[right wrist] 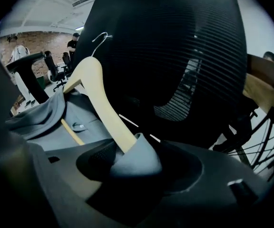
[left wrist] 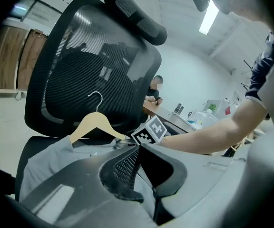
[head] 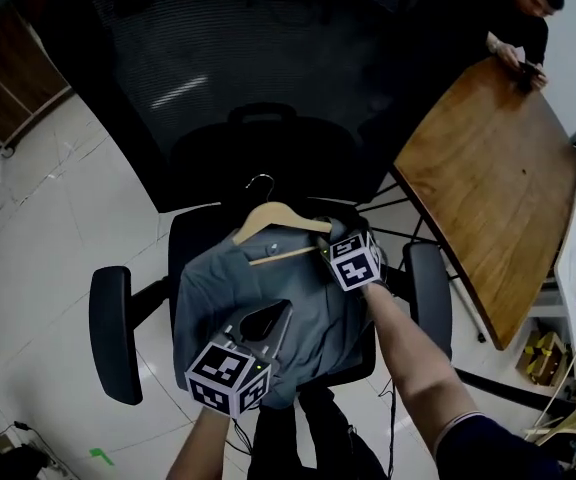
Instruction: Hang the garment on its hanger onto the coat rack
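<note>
Far left of the left fingers stands a black padded armrest (head: 113,333) of the black mesh office chair (head: 268,68), and pale tiled floor (head: 48,228) spreads beyond it. The left gripper (head: 268,316) lies low over the seat, its fingers drawn narrow on a fold of the grey cloth shirt (head: 218,288) near the hem. The shirt lies spread on the seat, reaching from these fingers up to the right ones. Ahead of the left fingers, a light wooden hanger (head: 278,216) sits in the shirt's shoulders, its thin metal hook (head: 260,183) pointing at the backrest. The right gripper (right wrist: 139,163) pinches the hanger's right end through the shoulder cloth. The tall mesh backrest rises just ahead of those fingers and walls off that side. To their right comes the second black armrest (head: 428,298), then the near edge of a brown wooden table (head: 498,168), with a person (head: 513,18) at its far corner.
</note>
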`<state>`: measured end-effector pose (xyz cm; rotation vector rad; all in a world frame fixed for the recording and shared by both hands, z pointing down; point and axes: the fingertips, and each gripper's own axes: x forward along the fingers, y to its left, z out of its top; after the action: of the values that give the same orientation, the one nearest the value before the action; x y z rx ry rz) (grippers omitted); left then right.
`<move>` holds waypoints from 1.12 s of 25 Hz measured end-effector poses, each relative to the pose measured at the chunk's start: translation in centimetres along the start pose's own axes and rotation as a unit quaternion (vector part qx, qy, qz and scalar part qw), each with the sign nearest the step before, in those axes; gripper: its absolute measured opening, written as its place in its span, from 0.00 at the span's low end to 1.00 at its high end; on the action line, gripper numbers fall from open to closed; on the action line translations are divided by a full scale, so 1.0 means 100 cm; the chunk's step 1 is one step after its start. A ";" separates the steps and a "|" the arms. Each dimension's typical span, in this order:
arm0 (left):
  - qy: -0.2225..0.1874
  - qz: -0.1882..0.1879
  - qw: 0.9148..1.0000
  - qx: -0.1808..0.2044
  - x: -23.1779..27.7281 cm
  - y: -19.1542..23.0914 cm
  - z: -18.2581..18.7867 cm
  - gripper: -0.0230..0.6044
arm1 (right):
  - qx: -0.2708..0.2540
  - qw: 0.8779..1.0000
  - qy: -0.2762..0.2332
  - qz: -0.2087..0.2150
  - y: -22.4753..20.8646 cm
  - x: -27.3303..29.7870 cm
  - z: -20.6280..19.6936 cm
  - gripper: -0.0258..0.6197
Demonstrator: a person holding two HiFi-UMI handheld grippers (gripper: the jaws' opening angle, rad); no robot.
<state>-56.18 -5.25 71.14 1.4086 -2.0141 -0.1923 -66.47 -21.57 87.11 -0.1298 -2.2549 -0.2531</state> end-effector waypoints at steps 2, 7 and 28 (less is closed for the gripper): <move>0.000 0.001 1.000 -0.002 0.000 0.001 -0.003 0.01 | -0.017 1.000 0.005 0.008 -0.002 0.007 0.000 0.51; 0.003 0.003 1.000 -0.008 -0.003 0.000 -0.011 0.01 | -0.076 0.996 0.022 0.052 -0.001 0.007 0.001 0.41; -0.017 0.022 1.000 0.009 -0.082 -0.048 0.003 0.01 | -0.114 0.965 0.019 0.236 0.120 -0.134 -0.005 0.09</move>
<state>-50.98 -0.08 65.14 1.3802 -2.0779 -0.1810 -55.38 -10.14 78.76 -0.7650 -2.0775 -0.2516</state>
